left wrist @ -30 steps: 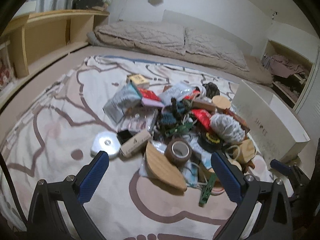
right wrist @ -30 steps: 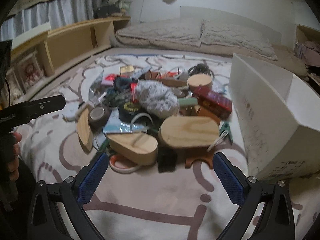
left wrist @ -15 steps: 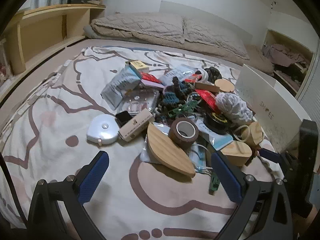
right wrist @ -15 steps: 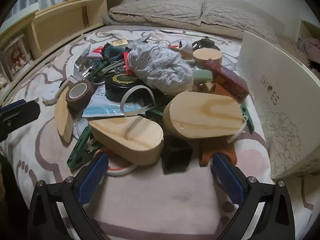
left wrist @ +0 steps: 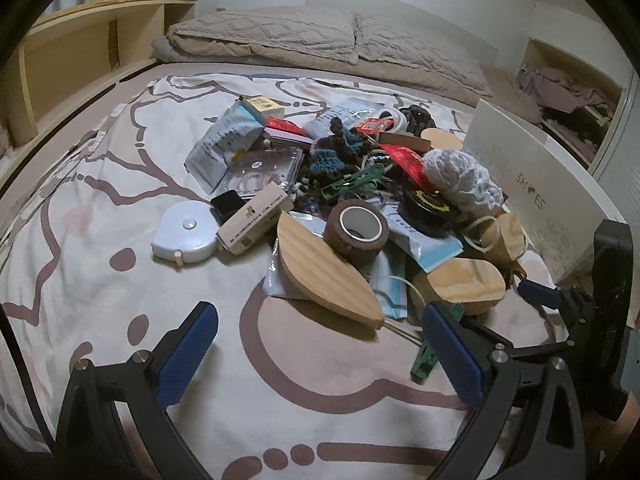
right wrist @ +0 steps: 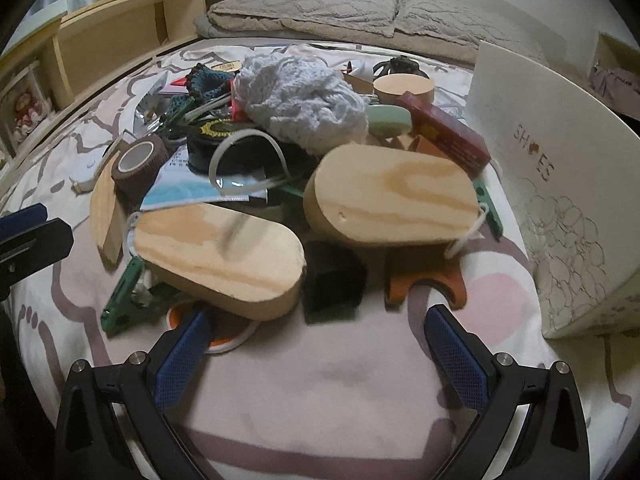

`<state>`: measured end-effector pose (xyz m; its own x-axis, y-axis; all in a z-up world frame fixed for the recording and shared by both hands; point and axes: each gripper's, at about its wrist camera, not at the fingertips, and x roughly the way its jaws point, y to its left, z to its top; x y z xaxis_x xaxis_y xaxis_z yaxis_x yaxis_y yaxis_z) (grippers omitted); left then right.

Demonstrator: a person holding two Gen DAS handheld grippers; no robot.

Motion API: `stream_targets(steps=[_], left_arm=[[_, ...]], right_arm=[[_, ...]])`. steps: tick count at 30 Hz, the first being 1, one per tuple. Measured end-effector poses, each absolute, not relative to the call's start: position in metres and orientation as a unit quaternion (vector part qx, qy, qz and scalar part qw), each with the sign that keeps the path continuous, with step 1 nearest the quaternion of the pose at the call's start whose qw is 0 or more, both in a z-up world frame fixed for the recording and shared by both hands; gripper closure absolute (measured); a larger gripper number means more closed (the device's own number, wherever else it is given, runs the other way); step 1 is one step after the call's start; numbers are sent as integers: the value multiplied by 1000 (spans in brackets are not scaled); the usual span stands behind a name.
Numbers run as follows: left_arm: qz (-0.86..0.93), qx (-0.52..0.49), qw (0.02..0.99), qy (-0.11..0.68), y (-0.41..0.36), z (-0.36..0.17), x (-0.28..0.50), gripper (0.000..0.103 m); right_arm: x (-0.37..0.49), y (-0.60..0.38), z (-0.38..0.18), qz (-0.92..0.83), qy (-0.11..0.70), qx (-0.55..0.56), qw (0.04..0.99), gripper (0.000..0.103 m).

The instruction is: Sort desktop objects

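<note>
A pile of small objects lies on a patterned bedspread (left wrist: 120,184). In the left wrist view I see a brown tape roll (left wrist: 356,232), a flat wooden oval lid (left wrist: 324,272), a white tape measure (left wrist: 186,236), a pale carton (left wrist: 256,220) and a ball of white yarn (left wrist: 460,180). My left gripper (left wrist: 320,352) is open and empty, just short of the lid. In the right wrist view two oval wooden boxes (right wrist: 220,256) (right wrist: 392,196) lie nearest, with a black block (right wrist: 334,280) between them. My right gripper (right wrist: 318,352) is open and empty, close in front of them.
A white shoe-box lid (right wrist: 552,184) stands on edge to the right of the pile; it also shows in the left wrist view (left wrist: 532,196). Pillows (left wrist: 320,40) lie at the head of the bed. Wooden shelving (right wrist: 112,52) runs along the left side.
Both grippers have moved in toward the pile, the right one much closer to the wooden boxes. Both stay open. Nothing in the pile has moved.
</note>
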<state>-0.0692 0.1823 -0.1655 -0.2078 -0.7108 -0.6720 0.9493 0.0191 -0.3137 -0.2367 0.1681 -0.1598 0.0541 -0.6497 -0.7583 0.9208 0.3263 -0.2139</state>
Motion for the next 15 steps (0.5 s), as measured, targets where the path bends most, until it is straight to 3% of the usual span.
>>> stream_targets(steps=[15], left_arm=[[-698,176,580,381,195,-171,-95,0]], right_arm=[[-255,191,-159,-554,404,163,710,0]])
